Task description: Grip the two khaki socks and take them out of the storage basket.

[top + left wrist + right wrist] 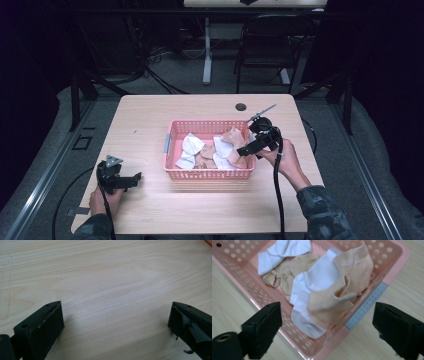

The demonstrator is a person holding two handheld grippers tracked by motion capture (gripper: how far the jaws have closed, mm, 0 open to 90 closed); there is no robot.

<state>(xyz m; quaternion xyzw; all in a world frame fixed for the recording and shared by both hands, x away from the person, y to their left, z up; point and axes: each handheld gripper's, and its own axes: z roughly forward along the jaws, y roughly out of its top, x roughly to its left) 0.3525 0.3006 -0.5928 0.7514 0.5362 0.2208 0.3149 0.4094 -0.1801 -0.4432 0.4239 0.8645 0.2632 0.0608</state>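
In the bottom left corner of the high view, closest to the lens, a camouflage sleeve and hand hold the left hand-held gripper (pixel 136 176) low over the pale wood-grain worktop (pixel 150 125); in its own view the jaws stand wide apart with only bare wood between them. At lower right of that high view the other hand holds the right hand-held gripper (pixel 242 151) at the right end of a pink perforated basket (pixel 209 174), which sits at the centre of the worktop. Its jaws are spread wide and grip nothing; in the right gripper view they frame the basket's corner and a grey tab (pixel 365 306) on the rim. Inside the basket lie loose socks: a peach sock (pixel 342 287) draped over a white ribbed sock (pixel 317 282) near that corner, a tan sock (pixel 294 267) and another white sock (pixel 284 250) further in. The worktop has a round cable hole (pixel 241 107) near its far edge. Beyond it, in the upper part of the frame, the room is dark, with a grey floor, a white table leg (pixel 207 50), a black chair (pixel 267 47) and cables
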